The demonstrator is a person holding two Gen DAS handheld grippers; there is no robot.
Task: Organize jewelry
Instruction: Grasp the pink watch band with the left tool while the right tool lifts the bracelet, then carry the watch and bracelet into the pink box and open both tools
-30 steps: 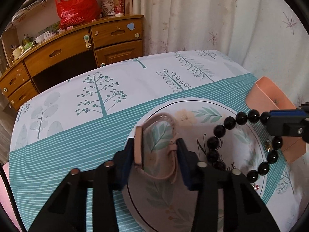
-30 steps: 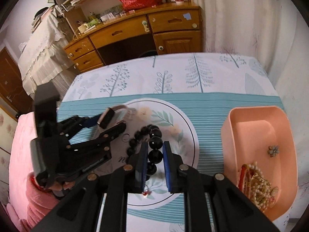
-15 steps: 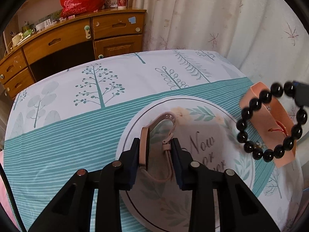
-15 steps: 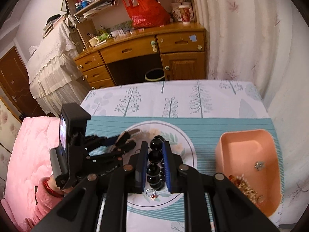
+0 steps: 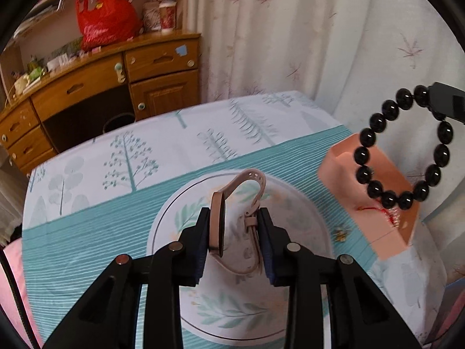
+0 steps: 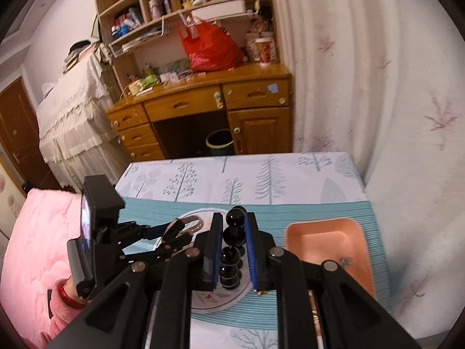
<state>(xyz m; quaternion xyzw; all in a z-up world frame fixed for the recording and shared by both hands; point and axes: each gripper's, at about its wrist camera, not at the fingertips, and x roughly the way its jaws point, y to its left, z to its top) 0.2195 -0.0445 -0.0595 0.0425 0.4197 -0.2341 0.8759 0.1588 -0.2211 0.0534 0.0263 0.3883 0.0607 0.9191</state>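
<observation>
One table (image 5: 87,226), patterned cloth. One round plate (image 5: 290,212). One pink tray (image 6: 325,238) right of it. Two grippers: left gripper (image 5: 234,232) clamps one pink watch (image 5: 218,224) above plate; right gripper (image 6: 234,250) clamps one black bead bracelet (image 5: 404,148), airborne.

1. Plate (image 5: 305,221) with leaf pattern: printed lettering at its centre, hidden behind the held watch and blurred. Not readable.
2. Red plastic bag (image 6: 209,46) on the desk: pale print on it, too small to read.
3. Cup (image 6: 264,48) beside the bag: red-and-white pattern, no legible text.
</observation>
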